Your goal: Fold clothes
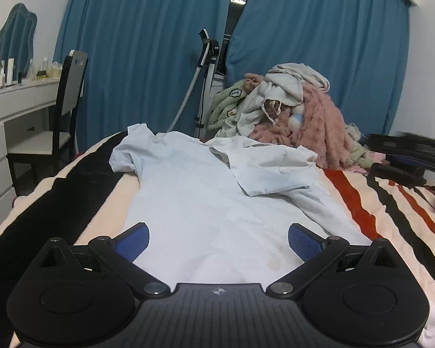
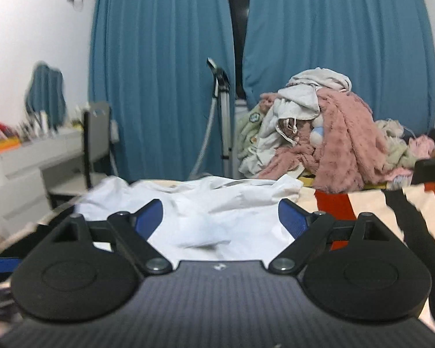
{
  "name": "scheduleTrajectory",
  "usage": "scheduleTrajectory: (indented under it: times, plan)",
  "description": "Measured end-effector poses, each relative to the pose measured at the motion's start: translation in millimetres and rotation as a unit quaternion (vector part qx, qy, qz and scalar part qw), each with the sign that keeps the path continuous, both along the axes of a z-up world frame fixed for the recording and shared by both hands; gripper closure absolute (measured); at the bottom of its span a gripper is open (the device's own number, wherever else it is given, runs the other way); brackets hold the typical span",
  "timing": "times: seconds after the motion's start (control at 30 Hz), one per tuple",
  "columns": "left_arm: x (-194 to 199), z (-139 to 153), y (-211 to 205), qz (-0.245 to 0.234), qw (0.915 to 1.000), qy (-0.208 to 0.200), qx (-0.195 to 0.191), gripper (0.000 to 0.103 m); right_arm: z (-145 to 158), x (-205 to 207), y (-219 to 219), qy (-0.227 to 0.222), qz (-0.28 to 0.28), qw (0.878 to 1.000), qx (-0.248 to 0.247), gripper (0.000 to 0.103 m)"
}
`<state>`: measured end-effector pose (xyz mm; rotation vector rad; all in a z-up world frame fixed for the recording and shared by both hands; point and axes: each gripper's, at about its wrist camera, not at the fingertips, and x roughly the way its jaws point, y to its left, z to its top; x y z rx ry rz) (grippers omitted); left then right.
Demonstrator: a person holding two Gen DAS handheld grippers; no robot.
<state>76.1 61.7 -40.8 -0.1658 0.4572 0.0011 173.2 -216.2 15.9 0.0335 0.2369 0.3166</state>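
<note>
Pale blue cotton, the shirt lies spread on the striped blanket with its collar toward the curtains and its hem nearest the cameras. One sleeve is laid across the chest; the other sleeve, on the dresser side of the shirt, bunches outward. That fits a fold partly made, or a shirt merely dropped so; the pictures do not settle which.

The left gripper hangs over the hem, jaws spread wide, blue pads clear of the cloth and holding nothing. The right gripper sits low over the same end of the shirt, equally wide apart and empty. Probably both hover at the hem because that edge offers two corners to pinch at once.

Beyond the shirt's collar, a pile of pink fleece, grey and green garments is heaped, apparently the stock still to be folded. A steamer stands between shirt and curtains.

No brand or label can be read; a small emblem on each gripper body is too small to make out.
</note>
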Motion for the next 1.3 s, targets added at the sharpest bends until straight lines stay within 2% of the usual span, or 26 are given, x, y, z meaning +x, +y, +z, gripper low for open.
scheduleTrajectory:
  times: [0.07,0.33,0.47,0.57,0.73,1.17,1.3]
  plan:
    - [-12,3,-7,-0.006,1.0,-0.002,0.001,0.0,2,-39,-10,-0.005,-0.002,1.0,0.019,0.015]
    - [-62,13,-51,-0.038,0.9992,-0.002,0.015,0.0,-12,-109,-37,0.004,-0.03,0.999,0.035,0.015]
    - [-71,13,-71,-0.051,0.9983,-0.005,0.027,0.0,-19,-144,-50,0.008,-0.044,0.998,0.043,0.015]
    - [-72,10,-81,-0.058,0.998,0.003,0.025,0.0,-15,-144,-60,0.004,-0.056,0.997,0.055,0.015]
    - [-72,1,-93,-0.06,0.997,0.017,0.045,0.0,-13,-142,-76,0.011,-0.073,0.994,0.083,0.015]
    - [-72,-12,-120,-0.091,0.9927,0.03,0.073,0.001,-10,-138,-99,0.026,-0.089,0.99,0.105,0.015]
    - [-74,-13,-131,-0.109,0.9905,0.031,0.079,0.004,-7,-140,-114,0.024,-0.09,0.986,0.138,0.015]
